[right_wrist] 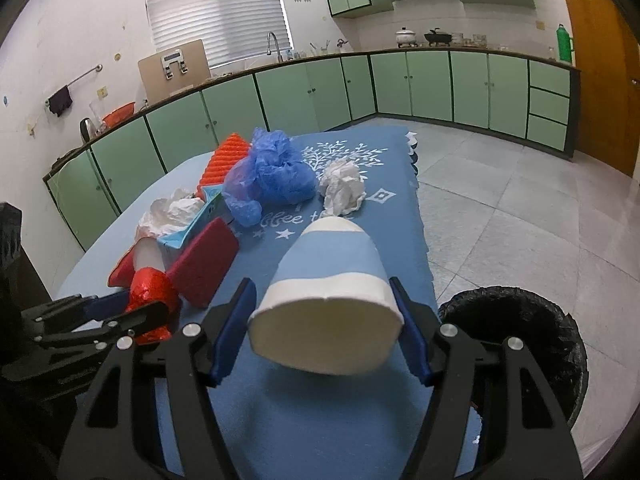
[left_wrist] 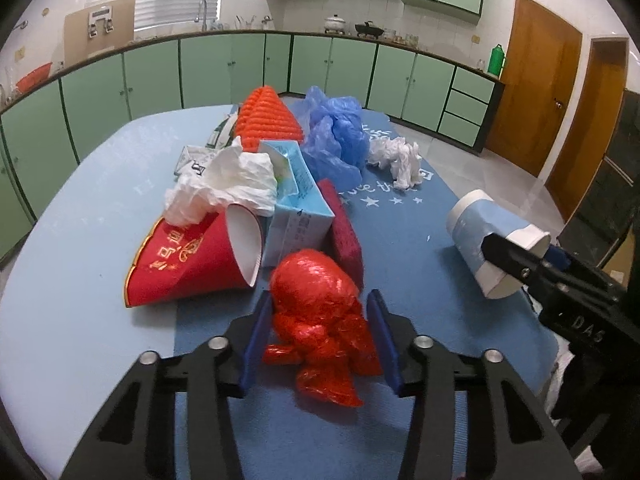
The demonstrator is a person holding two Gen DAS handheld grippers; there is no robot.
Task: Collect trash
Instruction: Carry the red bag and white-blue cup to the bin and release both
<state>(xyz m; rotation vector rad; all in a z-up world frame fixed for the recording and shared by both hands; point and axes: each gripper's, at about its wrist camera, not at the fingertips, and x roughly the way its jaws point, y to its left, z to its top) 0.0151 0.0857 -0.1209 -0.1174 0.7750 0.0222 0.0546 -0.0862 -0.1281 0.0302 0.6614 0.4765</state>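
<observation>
A crumpled red plastic bag (left_wrist: 316,304) lies on the blue mat (left_wrist: 420,280). My left gripper (left_wrist: 319,296) is shut on it, both blue pads against its sides. In the right wrist view the same bag (right_wrist: 150,288) sits in the left gripper (right_wrist: 140,304) at the lower left. My right gripper (right_wrist: 321,282) is shut on a blue-and-white paper cup (right_wrist: 328,280). The cup is squashed oval, lies on its side and hangs just above the mat. In the left wrist view the cup (left_wrist: 480,216) and right gripper (left_wrist: 524,248) are at the right.
Beyond the left gripper lie a red paper cup (left_wrist: 188,264), white tissue (left_wrist: 228,184), a light-blue carton (left_wrist: 296,200), a red sponge (left_wrist: 344,228), a blue plastic bag (left_wrist: 336,136) and crumpled white paper (left_wrist: 400,160). A black-lined bin (right_wrist: 520,320) stands on the floor right of the table.
</observation>
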